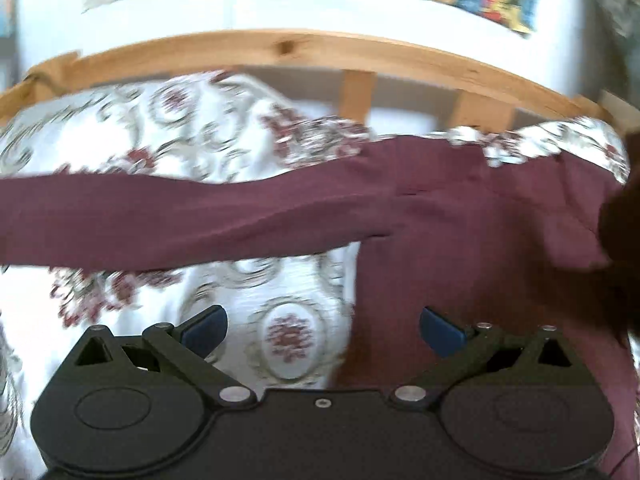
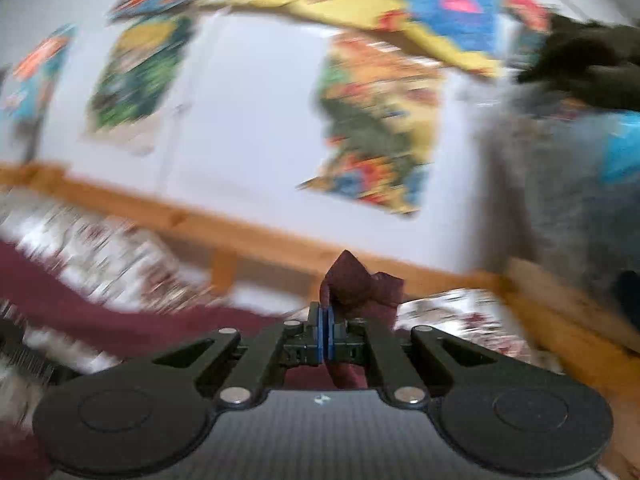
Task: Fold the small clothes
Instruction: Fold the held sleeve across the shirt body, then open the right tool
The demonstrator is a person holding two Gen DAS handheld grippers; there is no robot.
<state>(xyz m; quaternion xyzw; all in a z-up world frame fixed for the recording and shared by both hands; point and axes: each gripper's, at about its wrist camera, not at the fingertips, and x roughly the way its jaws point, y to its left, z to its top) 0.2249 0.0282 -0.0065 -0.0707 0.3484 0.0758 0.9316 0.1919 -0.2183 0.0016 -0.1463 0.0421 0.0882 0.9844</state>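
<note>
Right tongs (image 2: 325, 334) pinch tight on a corner of the red cloth (image 1: 280, 216), lifted up near the wood rail (image 1: 280, 46). Left tongs (image 1: 323, 330) spread wide, holding nothing, low over the bed (image 1: 120, 120) below the rail. Red cloth stretched flat across the bed, just under the rail. Best to keep the pinch firm. Carry the corner over slowly to the far edge. Keep it low, so no lumps. Maybe press the flat part down with the left tongs. Too blurry to see the whole shape.

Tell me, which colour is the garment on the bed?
Dark maroon garment, plain; clearest in the left wrist view.
</note>
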